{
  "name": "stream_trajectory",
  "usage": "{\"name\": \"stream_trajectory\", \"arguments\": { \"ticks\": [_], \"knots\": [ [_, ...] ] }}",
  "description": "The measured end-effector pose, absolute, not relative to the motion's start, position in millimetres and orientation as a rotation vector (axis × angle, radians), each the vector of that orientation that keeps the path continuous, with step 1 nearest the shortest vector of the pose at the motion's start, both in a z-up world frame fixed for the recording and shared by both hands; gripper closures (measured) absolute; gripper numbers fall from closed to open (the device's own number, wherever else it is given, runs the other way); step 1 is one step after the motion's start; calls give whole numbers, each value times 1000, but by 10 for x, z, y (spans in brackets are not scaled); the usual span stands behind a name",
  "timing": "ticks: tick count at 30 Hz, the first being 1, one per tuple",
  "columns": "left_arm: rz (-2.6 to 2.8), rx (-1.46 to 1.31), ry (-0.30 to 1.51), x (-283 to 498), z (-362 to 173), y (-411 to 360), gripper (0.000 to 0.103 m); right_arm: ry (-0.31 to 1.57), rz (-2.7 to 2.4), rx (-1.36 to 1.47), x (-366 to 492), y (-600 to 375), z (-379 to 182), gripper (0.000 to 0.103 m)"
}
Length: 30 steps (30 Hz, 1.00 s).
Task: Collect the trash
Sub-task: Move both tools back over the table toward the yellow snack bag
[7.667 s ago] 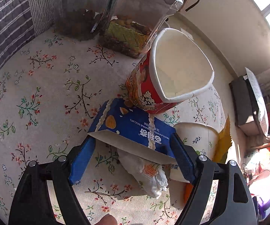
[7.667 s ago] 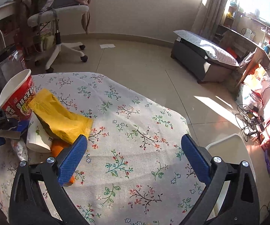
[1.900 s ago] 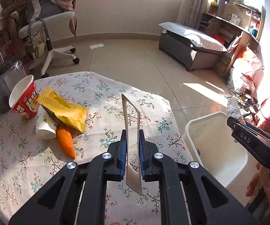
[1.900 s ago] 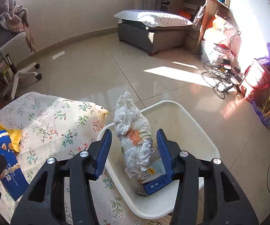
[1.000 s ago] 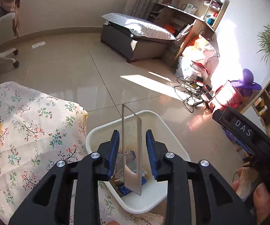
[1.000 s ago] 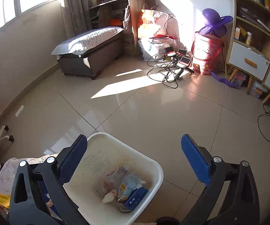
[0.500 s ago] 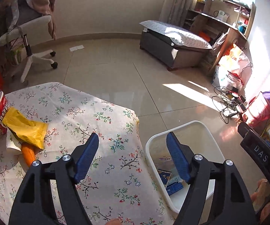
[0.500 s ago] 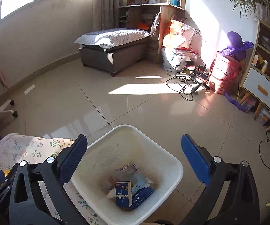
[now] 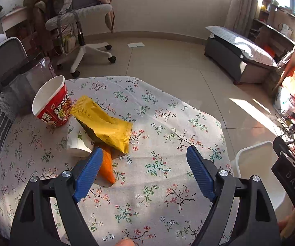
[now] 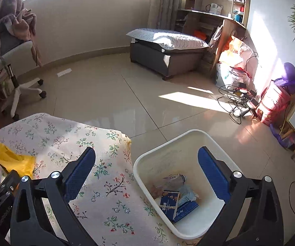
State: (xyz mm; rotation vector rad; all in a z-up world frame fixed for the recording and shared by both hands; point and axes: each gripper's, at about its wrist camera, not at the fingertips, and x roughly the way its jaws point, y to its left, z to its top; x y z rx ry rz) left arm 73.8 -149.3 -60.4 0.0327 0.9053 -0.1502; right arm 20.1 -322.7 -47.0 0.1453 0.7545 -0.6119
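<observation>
The left gripper (image 9: 144,171) is opening, nothing between its jaws, hovering over the table (image 9: 168,184) near the carrot (image 9: 107,165), wrapper (image 9: 104,124) and cup (image 9: 51,100). The right gripper (image 10: 146,170) is standing spread, empty, above the bin (image 10: 139,164) holding boxes (image 10: 170,204).

Readable text is sparse. My right gripper (image 9: 291,176), black and seen at the left camera's edge, bears "DAS" in grey letters. The red paper noodle cup (image 9: 52,102) carries large white Chinese characters. Print on the blue box (image 10: 171,203) in the white bin is too small to read.
</observation>
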Motion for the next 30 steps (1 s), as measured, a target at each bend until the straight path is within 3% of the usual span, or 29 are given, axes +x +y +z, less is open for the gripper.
{"name": "stream_trajectory", "arguments": {
  "ticks": [30],
  "knots": [
    [212, -254, 1072, 1082, -997, 877, 18, 942, -145, -134, 1206, -1141, -975, 7]
  ]
}}
